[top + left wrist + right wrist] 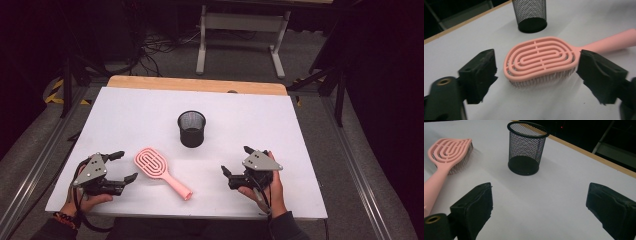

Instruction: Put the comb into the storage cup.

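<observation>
A pink hairbrush (161, 171) lies bristles-down on the white table (125, 115), head toward the far left, handle toward me. Behind it stands a black mesh cup (191, 128), upright and empty. My left gripper (127, 166) rests at the front left, open, its jaws pointing at the brush head. In the left gripper view the hairbrush (541, 60) lies just beyond the left gripper (536, 75), with the mesh cup (530, 15) farther off. My right gripper (236, 161) sits at the front right, open and holding nothing. The right gripper view shows the right gripper (540, 206), the cup (526, 148) ahead and the brush (446, 160) at the left.
The white table sheet ends in a wooden strip (197, 84) at the far edge. Beyond it stands a grey table frame (240, 37) on a floor with cables. Metal rails (35, 170) run along both sides of the table.
</observation>
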`<state>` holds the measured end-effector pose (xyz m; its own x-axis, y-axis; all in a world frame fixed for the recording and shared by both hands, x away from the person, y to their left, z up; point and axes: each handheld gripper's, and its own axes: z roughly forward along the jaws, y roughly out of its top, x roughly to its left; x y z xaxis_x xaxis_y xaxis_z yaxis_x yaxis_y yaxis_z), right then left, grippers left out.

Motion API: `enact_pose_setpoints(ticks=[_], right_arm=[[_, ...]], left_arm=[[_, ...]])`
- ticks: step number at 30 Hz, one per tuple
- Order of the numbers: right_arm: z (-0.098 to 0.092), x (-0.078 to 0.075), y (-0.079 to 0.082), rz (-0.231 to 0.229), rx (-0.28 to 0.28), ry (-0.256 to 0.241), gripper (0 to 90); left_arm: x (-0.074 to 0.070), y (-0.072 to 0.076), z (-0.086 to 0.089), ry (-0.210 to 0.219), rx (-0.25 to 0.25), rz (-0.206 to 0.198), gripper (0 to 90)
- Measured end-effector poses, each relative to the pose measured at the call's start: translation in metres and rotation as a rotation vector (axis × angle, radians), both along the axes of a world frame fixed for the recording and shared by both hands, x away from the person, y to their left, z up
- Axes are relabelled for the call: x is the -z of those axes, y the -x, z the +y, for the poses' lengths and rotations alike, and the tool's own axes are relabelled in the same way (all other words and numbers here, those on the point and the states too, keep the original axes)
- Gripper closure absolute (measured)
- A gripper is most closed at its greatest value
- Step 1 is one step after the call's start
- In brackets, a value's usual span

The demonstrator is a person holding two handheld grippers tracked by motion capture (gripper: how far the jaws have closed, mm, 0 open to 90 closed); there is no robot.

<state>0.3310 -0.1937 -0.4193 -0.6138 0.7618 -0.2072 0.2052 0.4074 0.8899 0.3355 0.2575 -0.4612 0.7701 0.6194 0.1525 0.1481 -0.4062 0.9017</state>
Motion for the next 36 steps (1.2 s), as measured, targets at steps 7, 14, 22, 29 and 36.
enact_pose_setpoints(ticks=[7, 14, 22, 29, 36], right_arm=[[-0.013, -0.002, 0.003, -0.008, 0.028, -0.018, 8.0], [-0.017, 0.000, 0.002, 0.001, 0.034, -0.010, 8.2], [-0.019, 0.004, 0.001, 0.012, 0.041, 0.000, 8.4], [-0.024, 0.005, 0.002, 0.009, 0.050, 0.003, 8.8], [-0.024, 0.006, 0.002, 0.014, 0.046, 0.025, 9.0]], left_arm=[[-0.002, -0.001, 0.007, -0.006, 0.057, 0.036, 61.9], [-0.011, 0.003, -0.023, -0.001, 0.166, 0.065, 88.7], [-0.013, 0.006, -0.079, -0.047, 0.303, 0.093, 89.9], [-0.008, 0.009, -0.131, -0.139, 0.396, 0.108, 89.9], [-0.003, 0.008, -0.156, -0.242, 0.455, 0.145, 89.9]])
